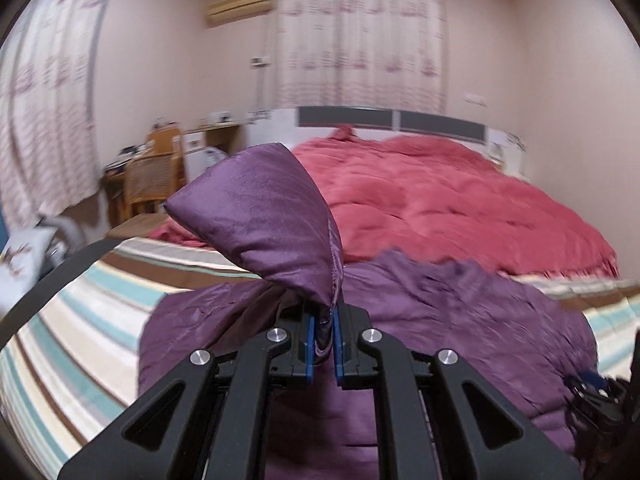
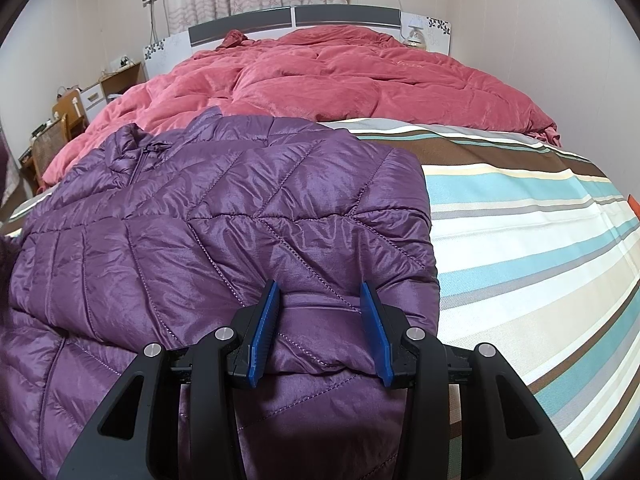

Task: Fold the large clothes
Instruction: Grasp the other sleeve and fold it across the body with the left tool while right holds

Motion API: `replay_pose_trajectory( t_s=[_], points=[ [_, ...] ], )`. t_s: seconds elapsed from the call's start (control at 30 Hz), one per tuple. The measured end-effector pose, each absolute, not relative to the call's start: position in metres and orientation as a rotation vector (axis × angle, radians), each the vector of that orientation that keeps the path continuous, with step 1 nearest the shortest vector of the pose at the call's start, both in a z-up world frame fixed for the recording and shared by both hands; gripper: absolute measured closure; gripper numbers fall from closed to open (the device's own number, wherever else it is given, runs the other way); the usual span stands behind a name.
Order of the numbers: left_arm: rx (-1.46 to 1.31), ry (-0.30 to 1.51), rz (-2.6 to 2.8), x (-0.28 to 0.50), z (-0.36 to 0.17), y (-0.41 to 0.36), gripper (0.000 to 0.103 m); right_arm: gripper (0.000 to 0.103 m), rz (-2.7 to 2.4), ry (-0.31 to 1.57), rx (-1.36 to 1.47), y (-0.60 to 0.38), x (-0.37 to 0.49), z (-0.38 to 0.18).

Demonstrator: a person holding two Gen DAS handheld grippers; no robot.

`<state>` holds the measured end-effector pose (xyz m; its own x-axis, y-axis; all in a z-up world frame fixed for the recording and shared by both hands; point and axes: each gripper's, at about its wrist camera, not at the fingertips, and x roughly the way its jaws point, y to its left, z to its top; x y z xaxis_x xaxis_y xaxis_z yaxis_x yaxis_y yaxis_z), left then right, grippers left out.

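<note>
A purple quilted down jacket (image 2: 224,216) lies on the striped bed sheet (image 2: 540,240). In the left wrist view my left gripper (image 1: 325,320) is shut on a puffy end of the jacket (image 1: 264,208), held lifted above the rest of the jacket (image 1: 460,320). In the right wrist view my right gripper (image 2: 320,304) is open, its blue pads (image 2: 266,320) on either side of a folded edge of the jacket near its right side. The right gripper also shows at the lower right edge of the left wrist view (image 1: 600,396).
A red comforter (image 2: 340,76) is heaped at the head of the bed, against the headboard (image 2: 296,20). A wooden chair and desk (image 1: 156,172) stand at the left of the bed. Curtains (image 1: 360,40) hang behind.
</note>
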<state>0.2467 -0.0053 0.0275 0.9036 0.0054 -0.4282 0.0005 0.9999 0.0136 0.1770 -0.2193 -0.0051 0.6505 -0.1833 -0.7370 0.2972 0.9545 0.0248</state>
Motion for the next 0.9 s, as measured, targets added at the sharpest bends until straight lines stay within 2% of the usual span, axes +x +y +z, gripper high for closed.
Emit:
replay_pose_trajectory(
  t_s=[0.3, 0.7, 0.77, 0.8, 0.83, 0.9],
  points=[
    [0.202, 0.533, -0.171, 0.236, 0.009, -0.090, 0.097, 0.061, -0.273, 0.817, 0.152, -0.221, 0.178, -0.004],
    [0.404, 0.639, -0.258, 0.226, -0.018, -0.144, 0.095, 0.061, -0.268, 0.813, 0.159, -0.223, 0.176, -0.004],
    [0.438, 0.659, -0.281, 0.226, -0.022, -0.151, 0.092, 0.061, -0.268, 0.812, 0.160, -0.223, 0.177, -0.004],
    [0.461, 0.667, -0.302, 0.222, -0.024, -0.157, 0.084, 0.061, -0.267, 0.812, 0.161, -0.223, 0.177, -0.004],
    [0.475, 0.672, -0.322, 0.222, -0.026, -0.162, 0.070, 0.061, -0.267, 0.812, 0.162, -0.224, 0.178, -0.004],
    [0.514, 0.668, -0.364, 0.215, -0.027, -0.170, 0.065, 0.061, -0.265, 0.811, 0.166, -0.224, 0.179, -0.004]
  ],
)
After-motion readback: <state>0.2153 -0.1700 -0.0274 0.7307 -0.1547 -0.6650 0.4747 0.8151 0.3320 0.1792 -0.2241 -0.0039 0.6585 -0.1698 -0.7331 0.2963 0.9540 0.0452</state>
